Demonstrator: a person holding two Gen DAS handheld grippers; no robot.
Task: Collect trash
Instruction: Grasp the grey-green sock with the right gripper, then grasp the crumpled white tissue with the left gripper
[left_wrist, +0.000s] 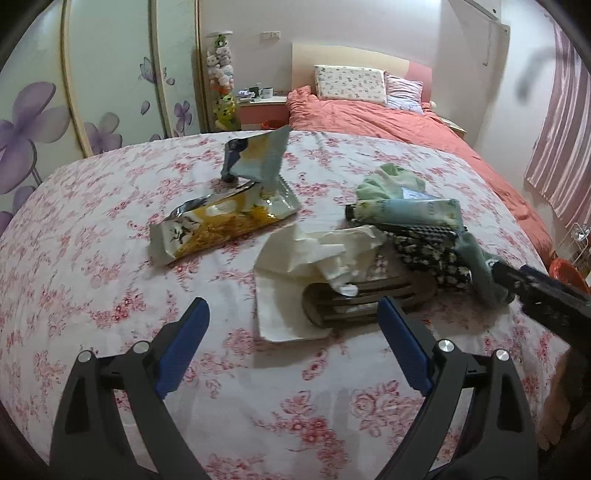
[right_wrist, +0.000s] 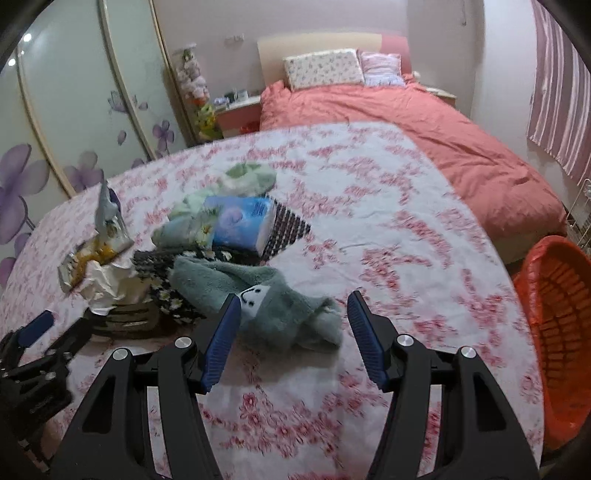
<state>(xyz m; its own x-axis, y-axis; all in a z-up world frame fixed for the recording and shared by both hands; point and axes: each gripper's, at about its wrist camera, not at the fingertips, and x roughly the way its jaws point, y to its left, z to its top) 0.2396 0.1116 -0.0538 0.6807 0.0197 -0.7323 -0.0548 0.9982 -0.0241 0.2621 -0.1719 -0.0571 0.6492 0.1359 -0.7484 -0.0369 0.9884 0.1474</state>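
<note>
Left tool (left_wrist: 293, 321): fingers spread apart, nothing between them, hovering over the floral-covered surface (left_wrist: 92, 266) just short of the crumpled white tissue (left_wrist: 306, 251). Taking the tissue as landmark: it lies partly over a dark brown ridged object (left_wrist: 365, 299), which sits between the tissue and the left tool's right finger. Up and to the left of the tissue lies a yellow-and-silver snack wrapper (left_wrist: 218, 225), flattened and torn open; a second wrapper (left_wrist: 258, 155), silver-blue, stands crumpled behind the first, farther from the tissue. To the right of the tissue rests a black-and-white patterned cloth (left_wrist: 428, 243), with a pale blue floral tube (left_wrist: 406, 212) on top of it and a light green fluffy item (left_wrist: 391, 179) beyond.

Right tool (right_wrist: 291, 321): fingers likewise apart and empty, poised on either side of a grey-green fluffy sock (right_wrist: 280, 306) bearing a small smiling-face patch; contact between fingers and sock cannot be determined. The sock lies to the right of the tissue (right_wrist: 110, 284), past the patterned cloth. A blue tissue pack (right_wrist: 243, 225) sits behind the sock. An orange basket (right_wrist: 561, 325) stands off the surface's right edge, well apart from the tissue. A red-covered bed (right_wrist: 443, 136) occupies the background.
</note>
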